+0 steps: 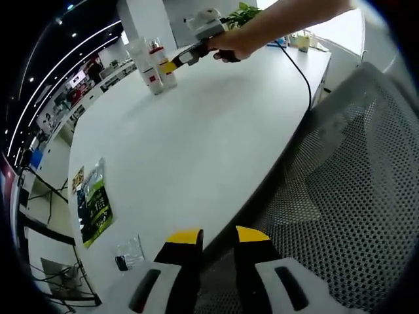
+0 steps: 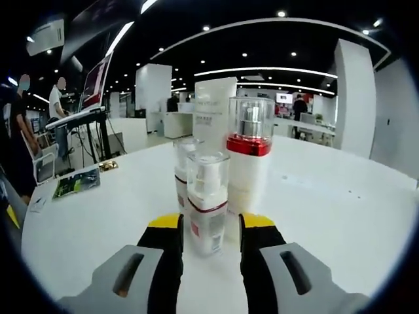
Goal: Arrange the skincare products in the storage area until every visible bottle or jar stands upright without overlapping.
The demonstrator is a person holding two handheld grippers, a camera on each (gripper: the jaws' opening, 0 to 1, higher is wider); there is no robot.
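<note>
Several skincare products stand upright in a tight group on the white table point(image 2: 327, 209). A small clear-capped bottle with a red band point(image 2: 207, 203) stands between the jaws of my right gripper point(image 2: 211, 224), which is open, with a thin gap on the right side. Behind it are a second small bottle point(image 2: 181, 163), a taller red-banded bottle point(image 2: 249, 150) and a white tube point(image 2: 215, 108). In the left gripper view the group point(image 1: 155, 65) is at the far end, with the right gripper point(image 1: 180, 59) in a hand beside it. My left gripper point(image 1: 219, 237) is open over the table's near edge.
A green packet point(image 1: 95, 203) and a small clear sachet point(image 1: 129, 252) lie near the table's left end. A grey mesh chair point(image 1: 353, 196) sits against the near edge. A black cable point(image 1: 304, 72) runs over the far end. People stand by a desk point(image 2: 78, 118).
</note>
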